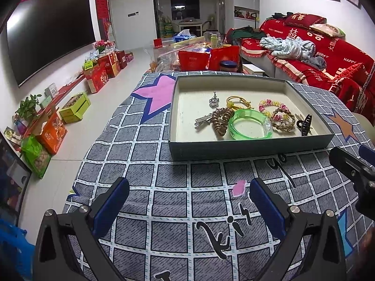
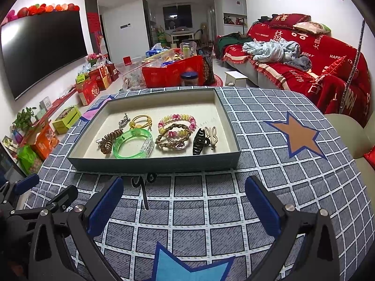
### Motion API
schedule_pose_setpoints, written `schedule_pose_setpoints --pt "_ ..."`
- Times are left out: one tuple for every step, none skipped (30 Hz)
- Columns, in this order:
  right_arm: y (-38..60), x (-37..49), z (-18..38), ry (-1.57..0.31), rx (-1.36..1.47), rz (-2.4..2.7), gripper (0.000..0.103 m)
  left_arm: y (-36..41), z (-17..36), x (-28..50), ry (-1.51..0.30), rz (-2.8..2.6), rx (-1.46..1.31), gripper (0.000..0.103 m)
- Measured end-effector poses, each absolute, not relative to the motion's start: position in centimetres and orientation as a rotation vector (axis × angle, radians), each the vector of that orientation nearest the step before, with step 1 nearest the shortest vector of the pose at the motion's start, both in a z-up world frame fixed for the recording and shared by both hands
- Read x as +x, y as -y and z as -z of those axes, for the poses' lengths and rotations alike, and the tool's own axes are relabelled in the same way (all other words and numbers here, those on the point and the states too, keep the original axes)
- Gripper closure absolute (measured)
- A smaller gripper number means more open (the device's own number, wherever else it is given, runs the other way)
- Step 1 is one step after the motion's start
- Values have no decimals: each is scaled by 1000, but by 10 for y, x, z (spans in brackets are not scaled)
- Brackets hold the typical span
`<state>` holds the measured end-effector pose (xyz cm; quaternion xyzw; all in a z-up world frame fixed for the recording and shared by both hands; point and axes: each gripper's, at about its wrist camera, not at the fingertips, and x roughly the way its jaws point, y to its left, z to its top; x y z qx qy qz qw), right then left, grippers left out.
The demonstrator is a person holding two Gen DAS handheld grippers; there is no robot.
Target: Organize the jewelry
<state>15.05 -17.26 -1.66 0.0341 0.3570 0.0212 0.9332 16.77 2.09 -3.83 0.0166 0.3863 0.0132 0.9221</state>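
Observation:
A shallow grey tray point(image 1: 253, 149) point(image 2: 154, 164) sits on the checked cloth and holds several pieces. Among them are a green bangle point(image 1: 250, 127) point(image 2: 133, 145), a brown spiral hair tie point(image 1: 221, 120) point(image 2: 109, 141), a pink and yellow bead bracelet point(image 1: 273, 106) point(image 2: 177, 120), a braided bracelet point(image 2: 172, 138), a black claw clip point(image 1: 304, 122) point(image 2: 199, 140), a yellow cord point(image 1: 238, 101) point(image 2: 140, 120) and a silver charm point(image 1: 213, 100) point(image 2: 123, 120). My left gripper point(image 1: 188, 199) stands open in front of the tray with nothing between its fingers. My right gripper point(image 2: 184, 200) is open and empty too.
The table wears a grey checked cloth point(image 2: 269, 175) with star patches. A red-covered sofa point(image 2: 316, 53) stands to the right, red bags point(image 2: 173, 71) and boxes behind the table, a large television point(image 1: 46, 37) on the left wall. Gift boxes point(image 1: 100, 70) line the floor.

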Motion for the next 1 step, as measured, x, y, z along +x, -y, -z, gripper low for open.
schedule_pose_setpoints --pt "171 150 17 -731 71 -43 0 -20 38 168 -793 -26 35 0"
